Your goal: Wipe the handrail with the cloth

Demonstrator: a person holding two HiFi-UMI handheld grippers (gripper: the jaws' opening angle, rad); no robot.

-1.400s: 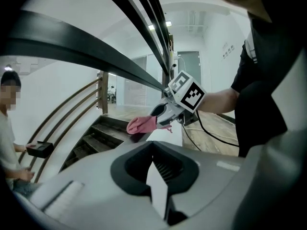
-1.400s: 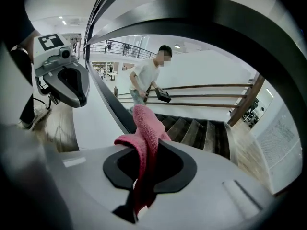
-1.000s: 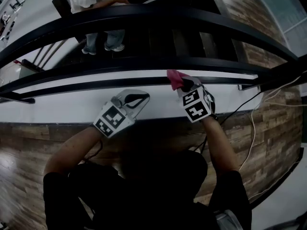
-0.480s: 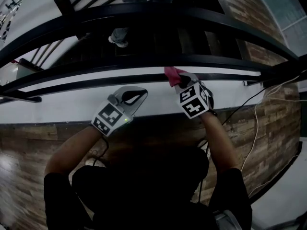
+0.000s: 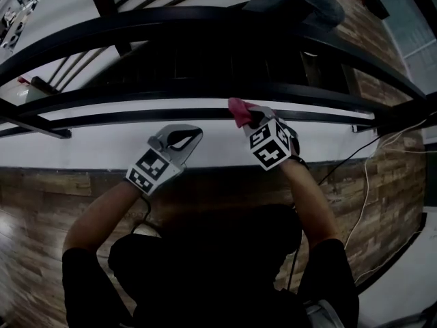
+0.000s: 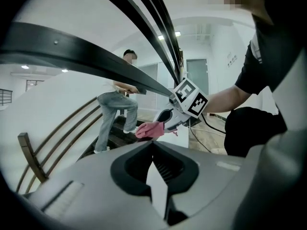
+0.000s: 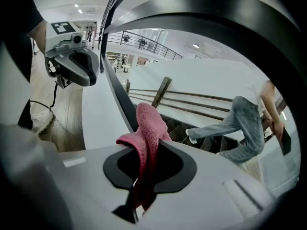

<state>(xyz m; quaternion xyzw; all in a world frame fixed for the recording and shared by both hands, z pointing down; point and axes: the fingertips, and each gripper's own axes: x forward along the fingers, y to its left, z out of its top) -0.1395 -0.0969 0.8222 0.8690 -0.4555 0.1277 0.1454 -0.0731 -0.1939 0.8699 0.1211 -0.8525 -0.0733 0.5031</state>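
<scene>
My right gripper (image 5: pixel 250 119) is shut on a pink cloth (image 5: pixel 238 109), which lies against the thin lower black handrail (image 5: pixel 123 119). In the right gripper view the cloth (image 7: pixel 147 128) hangs out from between the jaws and touches the dark rail (image 7: pixel 119 92). Left of it, my left gripper (image 5: pixel 184 137) hovers over the white ledge (image 5: pixel 89 149), shut, with nothing in it. The left gripper view has the right gripper (image 6: pixel 169 120) and the cloth (image 6: pixel 149 129) under the curved handrail (image 6: pixel 96 66). Thicker black rails (image 5: pixel 205 26) arc beyond.
A person in jeans (image 7: pixel 242 123) walks on the dark stairs (image 5: pixel 225 63) behind the rails. Pale cables (image 5: pixel 367 176) trail over the wooden floor (image 5: pixel 41 203) at the right. Brown lower rails (image 6: pixel 57 133) run along the staircase's white wall.
The right gripper and the cloth have slid a little to the left along the lower rail. The person on the stairs has moved to the right. The left gripper has hardly shifted.
</scene>
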